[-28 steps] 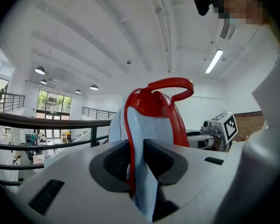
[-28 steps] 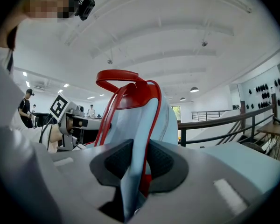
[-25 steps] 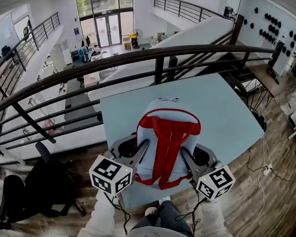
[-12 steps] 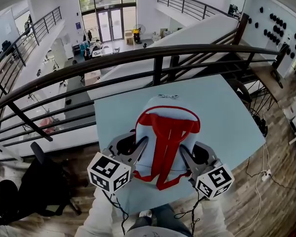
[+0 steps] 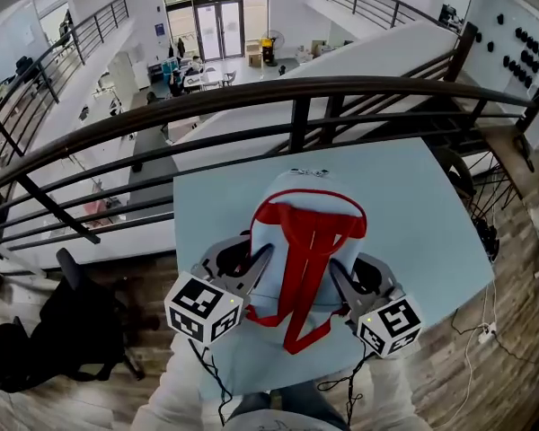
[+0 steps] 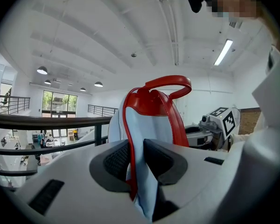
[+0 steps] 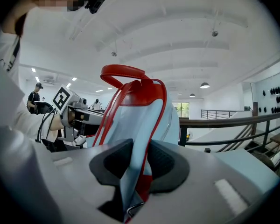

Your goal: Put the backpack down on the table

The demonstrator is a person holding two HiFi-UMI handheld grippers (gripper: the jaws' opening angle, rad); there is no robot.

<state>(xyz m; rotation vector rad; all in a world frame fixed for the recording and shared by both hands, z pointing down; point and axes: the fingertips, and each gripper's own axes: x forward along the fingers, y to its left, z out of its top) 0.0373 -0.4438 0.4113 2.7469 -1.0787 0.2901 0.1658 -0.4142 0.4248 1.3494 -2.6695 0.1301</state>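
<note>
A light blue backpack (image 5: pixel 307 227) with red straps and a red top handle (image 6: pixel 170 83) hangs upright over the pale blue table (image 5: pixel 413 214), back panel toward me. My left gripper (image 5: pixel 257 266) is shut on its left side, with fabric and red piping pinched between the pads (image 6: pixel 117 158). My right gripper (image 5: pixel 340 277) grips the right side. Its jaws are opening slightly, but the blue fabric and red strap still sit pressed between the pads (image 7: pixel 164 161). Whether the backpack's bottom touches the table is hidden.
A dark metal railing (image 5: pixel 296 106) runs just beyond the table's far edge, with an open drop to the lower floor behind it. A black office chair (image 5: pixel 63 321) stands at the left on the wooden floor. Cables (image 5: pixel 472 330) lie at the right.
Both grippers have carried the backpack forward over the table and a little lower. The grip on each side looks the same.
</note>
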